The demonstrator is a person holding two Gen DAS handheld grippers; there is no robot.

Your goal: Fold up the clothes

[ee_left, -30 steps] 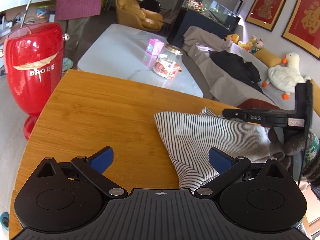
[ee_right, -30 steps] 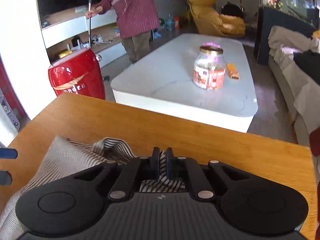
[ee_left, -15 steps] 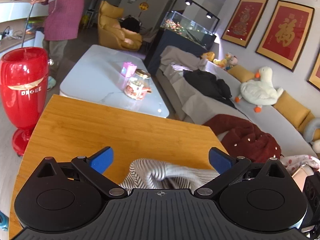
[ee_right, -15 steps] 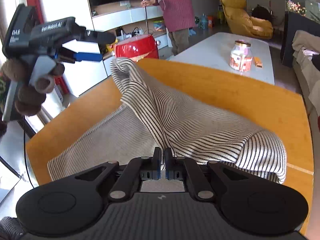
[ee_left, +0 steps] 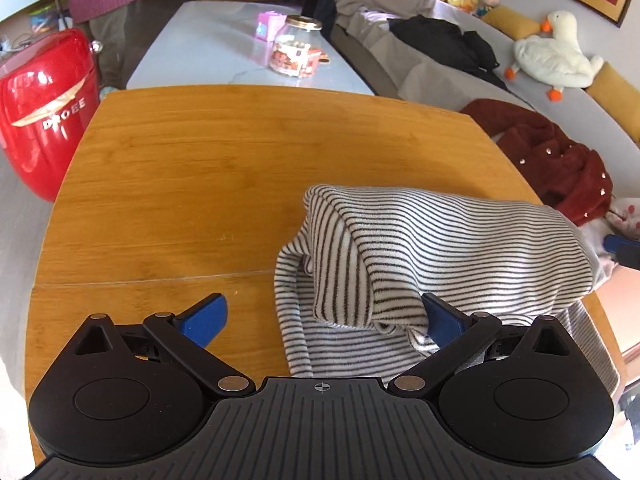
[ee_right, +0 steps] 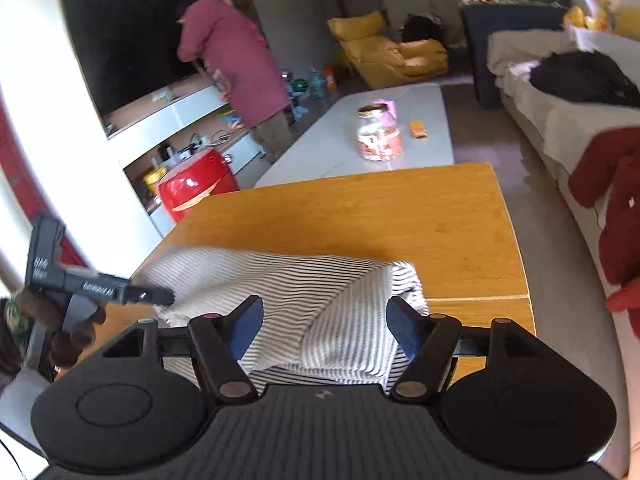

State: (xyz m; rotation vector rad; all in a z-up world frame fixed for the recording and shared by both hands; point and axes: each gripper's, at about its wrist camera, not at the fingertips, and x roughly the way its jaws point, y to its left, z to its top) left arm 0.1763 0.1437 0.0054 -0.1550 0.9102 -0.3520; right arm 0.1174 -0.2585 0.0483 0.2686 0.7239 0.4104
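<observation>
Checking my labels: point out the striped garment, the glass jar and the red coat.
striped garment (ee_left: 460,236), left wrist view, folded top layer.
glass jar (ee_left: 294,54), left wrist view, labelled body.
red coat (ee_left: 560,164), left wrist view, middle of heap.

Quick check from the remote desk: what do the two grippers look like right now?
Both match: the left gripper and right gripper have black ribbed bodies, two round black discs, black linkage arms with silver pivots, and blue finger pads. White lettering marks the left gripper's side.
</observation>
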